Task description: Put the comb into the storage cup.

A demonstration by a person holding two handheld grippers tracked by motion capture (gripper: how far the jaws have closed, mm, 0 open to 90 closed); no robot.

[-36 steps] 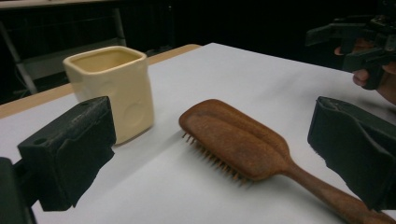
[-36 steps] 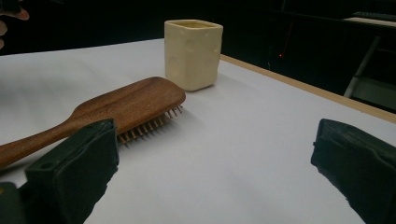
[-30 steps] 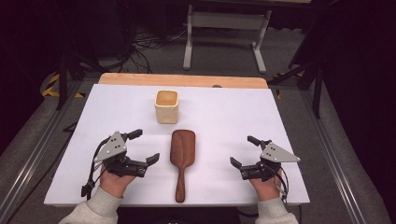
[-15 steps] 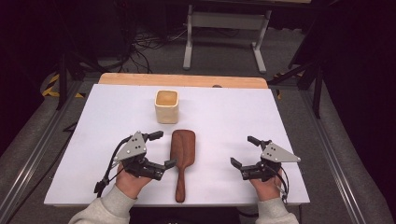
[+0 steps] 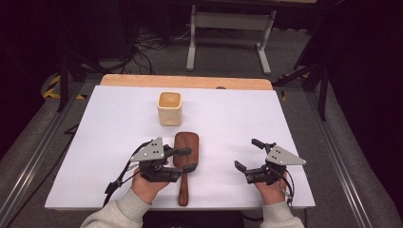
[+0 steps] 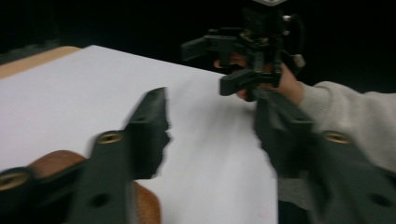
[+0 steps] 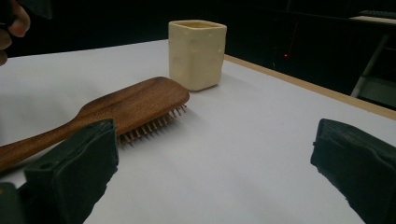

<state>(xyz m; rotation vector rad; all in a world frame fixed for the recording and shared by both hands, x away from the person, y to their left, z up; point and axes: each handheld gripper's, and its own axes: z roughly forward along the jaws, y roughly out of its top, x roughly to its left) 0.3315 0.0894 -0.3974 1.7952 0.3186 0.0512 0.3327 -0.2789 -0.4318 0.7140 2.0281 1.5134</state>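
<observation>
Item in hand: wooden hairbrush (image 5: 184,161), lying bristles-down on the white counter (image 5: 95,142), near centre, just short of the cream cup (image 5: 169,108).
Long axis: running near to far; the paddle head is pointing toward the cup and the handle is pointing back at my edge of the counter.
Left tongs (image 5: 187,159): I am holding them at the brush's neck, reaching in from its left. The jaws have just been closing and are standing partly open, one on the far side and one on the near side of the wood. I cannot tell whether the pads are pressing on it yet.
Right tongs (image 5: 248,154): I am resting these well to the right of the brush, jaws gaping wide and holding nothing.
Nearer hand: the left one, by a clear margin.
Deciding relation: my left jaws are crossing the brush's length, so in my judgement the closing should be pinching the narrow neck squarely.
</observation>
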